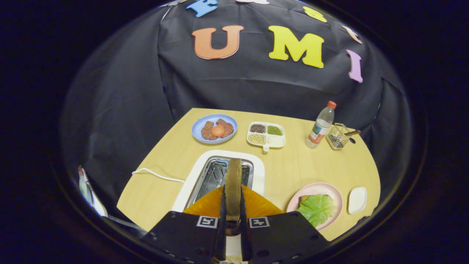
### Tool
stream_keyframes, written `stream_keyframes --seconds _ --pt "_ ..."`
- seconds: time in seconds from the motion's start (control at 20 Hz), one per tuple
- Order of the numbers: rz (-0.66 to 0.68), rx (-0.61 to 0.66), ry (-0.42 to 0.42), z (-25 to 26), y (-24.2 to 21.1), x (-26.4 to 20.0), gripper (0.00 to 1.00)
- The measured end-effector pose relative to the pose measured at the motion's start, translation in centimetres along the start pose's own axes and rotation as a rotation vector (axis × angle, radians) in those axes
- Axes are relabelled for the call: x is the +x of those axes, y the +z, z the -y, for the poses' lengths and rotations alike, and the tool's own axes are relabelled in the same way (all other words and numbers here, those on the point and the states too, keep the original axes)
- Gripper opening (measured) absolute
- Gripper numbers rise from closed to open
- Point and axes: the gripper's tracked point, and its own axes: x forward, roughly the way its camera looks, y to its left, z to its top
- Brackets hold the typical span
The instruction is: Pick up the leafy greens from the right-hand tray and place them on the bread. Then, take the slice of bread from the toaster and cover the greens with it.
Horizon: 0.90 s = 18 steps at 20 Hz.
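A slice of bread stands on edge between my fingers, and my gripper is shut on it. The slice hangs above the open slot of the white toaster, which lies directly ahead of the fingers. To the right of the fingers a pink plate holds the leafy greens, which lie on top of another slice of bread whose edge peeks out at the leaf's left.
A small white dish sits right of the pink plate. Beyond the toaster are a blue plate with meat and a tomato, a divided white tray of grains, a water bottle and a wire basket. A white cord runs left.
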Motion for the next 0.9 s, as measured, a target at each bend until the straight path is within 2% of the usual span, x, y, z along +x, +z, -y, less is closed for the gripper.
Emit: stream_keyframes --seconds 0.05,0.5,0.9 --pt "0.002 0.002 0.005 -0.2 0.0 -0.3 0.11" --pt "0.178 -0.065 0.011 -0.5 5.0 -7.2 0.11" --pt "0.296 -0.025 0.035 1.9 8.6 -14.4 0.11"
